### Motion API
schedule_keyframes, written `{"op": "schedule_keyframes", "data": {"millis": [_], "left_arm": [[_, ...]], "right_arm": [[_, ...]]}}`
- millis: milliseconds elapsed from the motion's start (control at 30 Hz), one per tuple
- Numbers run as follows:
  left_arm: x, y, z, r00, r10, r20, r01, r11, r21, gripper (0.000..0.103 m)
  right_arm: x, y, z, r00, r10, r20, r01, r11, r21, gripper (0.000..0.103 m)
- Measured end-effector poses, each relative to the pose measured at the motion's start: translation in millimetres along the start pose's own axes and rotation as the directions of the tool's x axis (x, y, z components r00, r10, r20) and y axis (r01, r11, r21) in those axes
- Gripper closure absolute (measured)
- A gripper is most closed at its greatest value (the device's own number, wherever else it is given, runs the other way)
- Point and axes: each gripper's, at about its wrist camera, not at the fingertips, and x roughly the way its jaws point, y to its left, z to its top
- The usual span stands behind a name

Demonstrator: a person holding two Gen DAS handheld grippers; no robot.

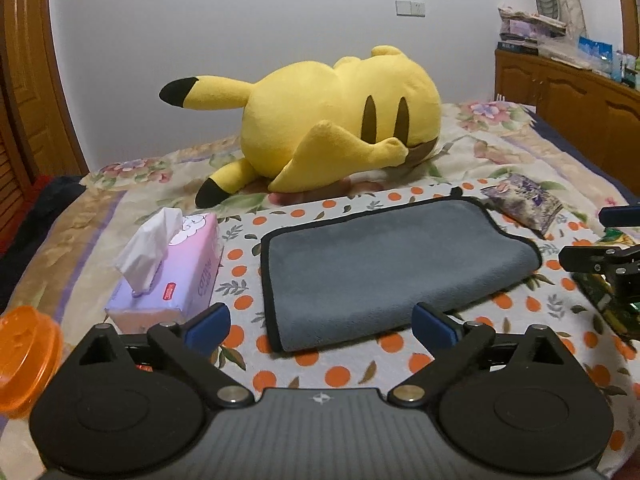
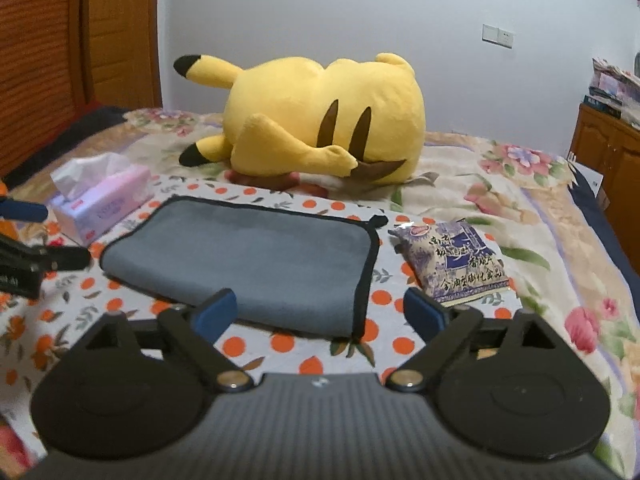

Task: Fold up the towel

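A grey towel (image 1: 384,268) with black trim lies folded on an orange-dotted cloth (image 1: 336,372) on the bed; it also shows in the right wrist view (image 2: 256,264). My left gripper (image 1: 322,322) is open and empty, just before the towel's near edge. My right gripper (image 2: 320,312) is open and empty, in front of the towel's near right corner. The right gripper also shows at the right edge of the left wrist view (image 1: 612,236), and the left gripper shows at the left edge of the right wrist view (image 2: 48,236).
A pink tissue box (image 1: 176,268) stands left of the towel. A purple snack bag (image 2: 456,264) lies to its right. A big yellow plush (image 1: 328,120) lies behind. An orange container (image 1: 24,360) is at the near left. Wooden cabinets (image 1: 580,104) stand at the right.
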Motion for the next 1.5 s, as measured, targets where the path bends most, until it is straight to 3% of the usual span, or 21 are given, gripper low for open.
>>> {"op": "schedule_keyframes", "data": {"millis": [100,633,900,1067,1267,1500], "left_arm": [[-11,-5,-1,1.0,-0.001,0.008,0.001,1.0,0.0,0.002],[-98,-25,-3,0.999,-0.012,0.035,0.013,1.0,-0.017,0.0],[-133,-31,1,0.998,0.029,0.05,-0.028,0.999,-0.022,0.0],[-156,-32,1,0.998,0.018,0.067,-0.015,0.999,-0.039,0.0],[-172,-39,-3,0.995,0.071,0.065,-0.07,0.997,-0.027,0.0],[-192,-42,-14,0.995,0.071,0.068,-0.068,0.997,-0.038,0.0]], "right_arm": [[-10,1,-2,1.0,0.0,0.004,0.0,1.0,-0.002,0.0],[-87,1,-5,0.998,-0.029,0.05,0.029,0.999,0.014,0.0],[-123,-1,-4,0.996,-0.032,0.088,0.03,0.999,0.027,0.0],[-139,-1,-4,0.994,-0.031,0.105,0.027,0.999,0.037,0.0],[-158,-3,-7,0.992,-0.033,0.126,0.029,0.999,0.036,0.0],[-178,-4,-16,0.989,-0.039,0.141,0.033,0.998,0.044,0.0]]}}
